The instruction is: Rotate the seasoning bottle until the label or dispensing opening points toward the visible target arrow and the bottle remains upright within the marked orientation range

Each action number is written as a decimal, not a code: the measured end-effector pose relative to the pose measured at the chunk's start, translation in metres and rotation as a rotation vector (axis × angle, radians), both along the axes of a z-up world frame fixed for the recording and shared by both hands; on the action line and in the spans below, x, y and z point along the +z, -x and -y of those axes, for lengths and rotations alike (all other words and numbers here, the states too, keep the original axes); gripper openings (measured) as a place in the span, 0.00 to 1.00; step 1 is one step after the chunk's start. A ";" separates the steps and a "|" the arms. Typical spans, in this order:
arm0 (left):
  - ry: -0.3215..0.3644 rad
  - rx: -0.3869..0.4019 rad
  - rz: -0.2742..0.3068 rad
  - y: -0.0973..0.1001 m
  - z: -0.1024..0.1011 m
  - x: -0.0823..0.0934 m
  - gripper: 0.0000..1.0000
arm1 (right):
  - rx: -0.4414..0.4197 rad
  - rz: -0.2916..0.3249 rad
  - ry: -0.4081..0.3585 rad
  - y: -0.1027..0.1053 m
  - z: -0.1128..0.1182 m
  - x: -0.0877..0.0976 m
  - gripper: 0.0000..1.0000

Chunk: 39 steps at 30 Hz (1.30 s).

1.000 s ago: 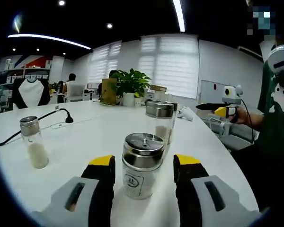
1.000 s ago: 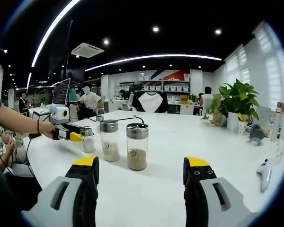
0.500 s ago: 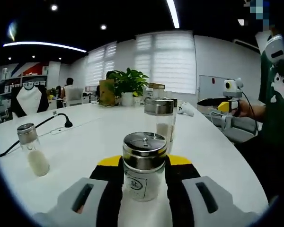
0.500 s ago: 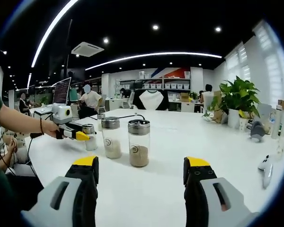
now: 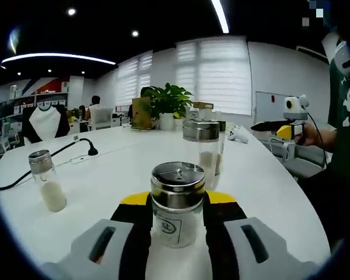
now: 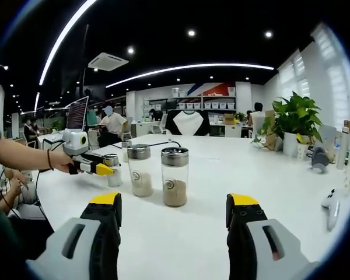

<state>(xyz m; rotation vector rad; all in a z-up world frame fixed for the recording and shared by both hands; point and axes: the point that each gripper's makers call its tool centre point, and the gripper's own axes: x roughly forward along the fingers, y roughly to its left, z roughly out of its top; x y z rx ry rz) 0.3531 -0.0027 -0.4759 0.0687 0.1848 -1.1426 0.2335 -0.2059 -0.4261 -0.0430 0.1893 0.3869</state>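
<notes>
I have the left tongs (image 5: 176, 201) clamped on the seasoning bottle (image 5: 177, 204), one yellow-tipped pad on each side of the glass below the steel shaker lid, and that low, level grip is what I want for a twist: the bottle stands upright on the white table (image 5: 122, 169), close in front of me near its edge, so I can turn it about its own axis without tipping it. Its small round label faces my left camera, slightly to the left of centre. I can't find any target arrow on the table in either view, so I cannot judge how much rotation is left. From the right gripper view the same left tongs (image 6: 108, 170) come in from the side, closed around the nearest bottle in a row, with a second shaker (image 6: 140, 170) just beside it and a third shaker (image 6: 174, 175) a little further along; keeping the grip narrow matters here, since that neighbour is close enough to be knocked. A small bottle (image 5: 46, 179) of white grains stands well apart to the left, next to a black cable (image 5: 52, 154). My right tongs (image 6: 175, 213) hang apart and empty above bare table, held back, I think, to leave the turning to one hand.
</notes>
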 end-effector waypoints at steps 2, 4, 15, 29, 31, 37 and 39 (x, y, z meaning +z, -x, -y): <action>-0.004 0.021 0.001 -0.001 0.001 0.000 0.35 | 0.002 -0.005 0.004 0.001 0.000 -0.001 0.74; -0.008 0.045 -0.002 -0.001 0.001 0.000 0.35 | 0.003 -0.014 -0.011 0.001 -0.001 -0.002 0.75; 0.022 0.218 0.001 -0.006 0.001 -0.001 0.35 | 0.000 -0.037 -0.030 0.001 -0.001 -0.014 0.76; 0.009 0.434 0.026 -0.012 -0.001 -0.003 0.35 | 0.001 -0.044 -0.028 0.001 0.000 -0.017 0.76; 0.008 0.462 0.028 -0.013 -0.001 -0.003 0.35 | 0.001 -0.043 -0.026 0.002 0.000 -0.016 0.76; 0.011 0.546 0.029 -0.014 -0.004 -0.003 0.35 | 0.002 -0.046 -0.022 0.002 0.000 -0.015 0.76; 0.018 0.572 0.030 -0.014 -0.004 -0.003 0.35 | 0.003 -0.047 -0.018 0.002 -0.001 -0.015 0.76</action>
